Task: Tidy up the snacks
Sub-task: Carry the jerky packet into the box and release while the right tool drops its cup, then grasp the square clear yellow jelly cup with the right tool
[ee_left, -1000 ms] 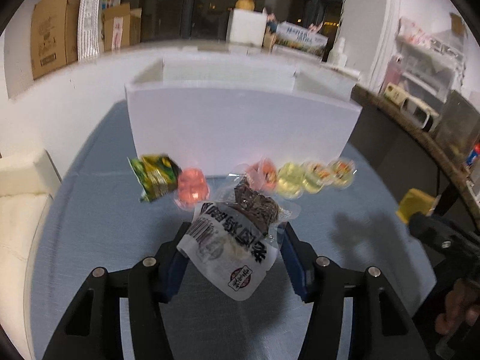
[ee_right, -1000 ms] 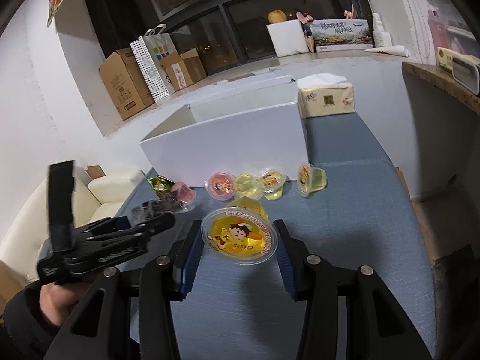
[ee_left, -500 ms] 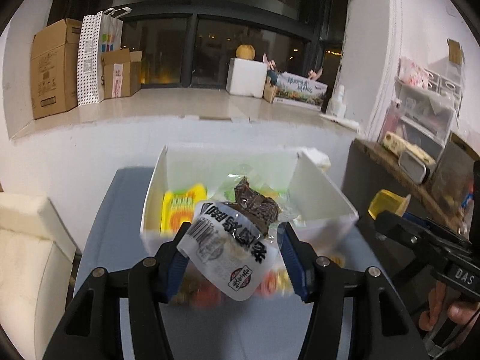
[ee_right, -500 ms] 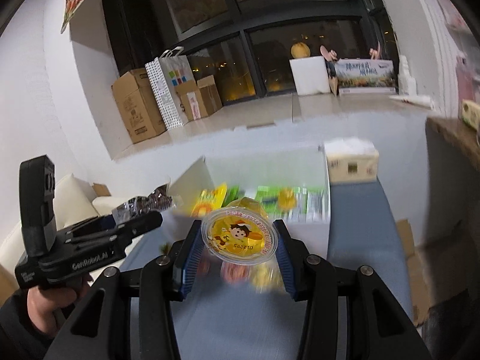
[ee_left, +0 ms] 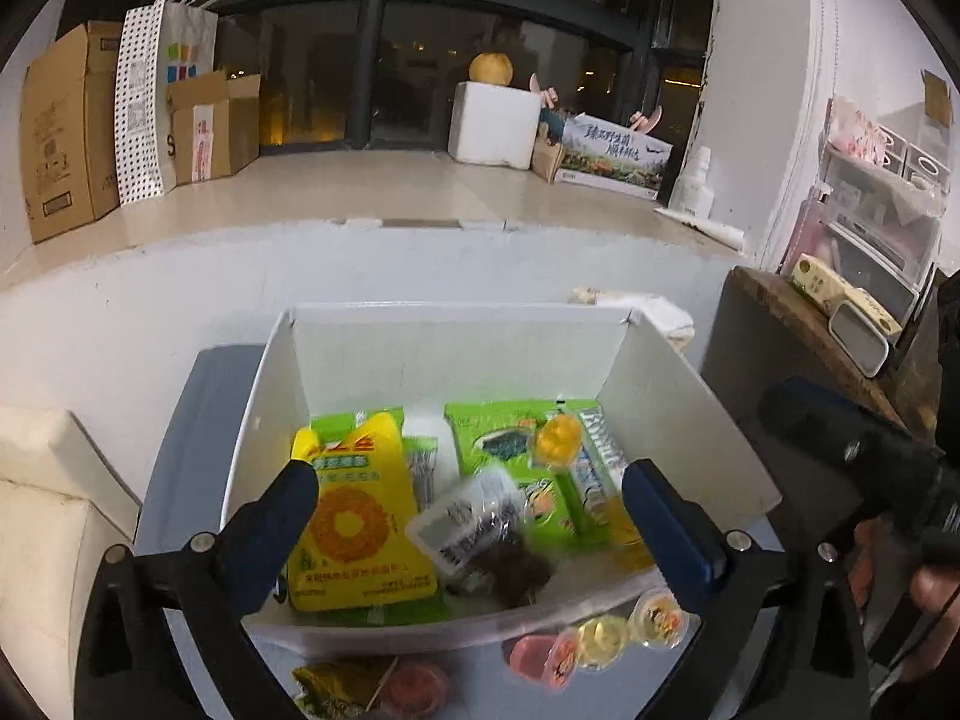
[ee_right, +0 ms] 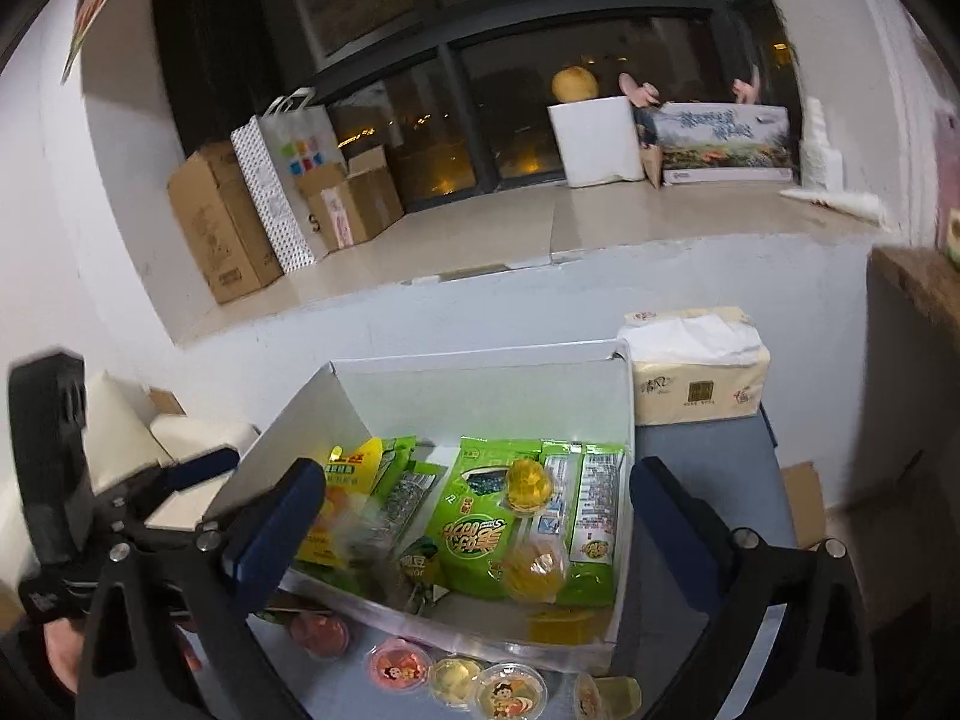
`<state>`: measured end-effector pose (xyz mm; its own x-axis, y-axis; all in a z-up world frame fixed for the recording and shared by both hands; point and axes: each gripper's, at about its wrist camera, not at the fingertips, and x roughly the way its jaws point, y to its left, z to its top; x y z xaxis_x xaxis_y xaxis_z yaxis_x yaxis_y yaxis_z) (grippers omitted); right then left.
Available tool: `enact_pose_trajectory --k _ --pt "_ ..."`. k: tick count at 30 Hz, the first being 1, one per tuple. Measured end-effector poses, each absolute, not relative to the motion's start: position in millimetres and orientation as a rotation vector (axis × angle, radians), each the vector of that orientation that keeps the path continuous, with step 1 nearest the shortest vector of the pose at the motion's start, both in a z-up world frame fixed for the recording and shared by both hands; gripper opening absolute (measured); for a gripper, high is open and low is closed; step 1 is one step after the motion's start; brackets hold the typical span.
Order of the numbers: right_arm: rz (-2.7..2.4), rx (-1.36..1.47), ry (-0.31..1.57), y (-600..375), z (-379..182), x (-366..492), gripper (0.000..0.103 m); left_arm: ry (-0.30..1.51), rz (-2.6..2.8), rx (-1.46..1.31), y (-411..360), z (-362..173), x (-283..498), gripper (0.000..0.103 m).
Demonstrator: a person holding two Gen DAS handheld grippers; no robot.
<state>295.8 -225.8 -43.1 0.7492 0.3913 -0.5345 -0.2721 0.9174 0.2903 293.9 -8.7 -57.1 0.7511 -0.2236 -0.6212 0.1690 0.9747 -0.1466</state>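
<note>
My left gripper (ee_left: 468, 480) hangs over the open white box (ee_left: 456, 312), its jaws opening wide. The white packet with a dark cake (ee_left: 480, 534) lies blurred below them in the box, free of both pads. My right gripper (ee_right: 475, 474) is also over the box (ee_right: 480, 357), jaws opening. The yellow jelly cup (ee_right: 536, 567) is blurred beneath them on a green packet (ee_right: 474, 534), touching neither pad. A yellow bag (ee_left: 354, 528) and another yellow jelly (ee_right: 528, 483) lie inside too.
Several jelly cups (ee_right: 456, 678) and a green-gold packet (ee_left: 342, 684) lie on the blue-grey table (ee_right: 708, 468) in front of the box. A tissue pack (ee_right: 696, 378) stands behind its right corner. A white sofa (ee_left: 36, 516) is at the left, a dark counter (ee_left: 774, 324) at the right.
Both grippers rose and moved forward from the table to above the box. Both then opened: the cake packet and the yellow jelly cup dropped out into the box.
</note>
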Motion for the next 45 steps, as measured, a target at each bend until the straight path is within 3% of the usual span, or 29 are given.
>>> enact_pose_trajectory --k 16,25,41,44,45 --pt "0.372 0.191 0.612 -251.3 -39.8 219.8 0.103 0.656 -0.213 -0.004 -5.9 -39.6 220.1 0.103" --pt "0.341 0.11 0.726 -259.4 -106.9 156.4 0.103 0.671 -0.24 -0.064 0.6 -71.9 132.0 0.103" --pt "0.241 0.133 0.845 -278.1 -154.0 232.1 0.103 0.75 -0.22 -0.086 0.8 -113.7 80.8 0.103" --pt "0.251 0.142 0.865 -275.7 -160.4 254.0 0.099 0.758 -0.215 -0.088 3.2 -116.4 80.3 0.103" --pt "0.251 0.145 0.876 -275.6 -162.9 258.9 0.092 0.76 -0.213 -0.087 4.2 -117.5 80.6 0.103"
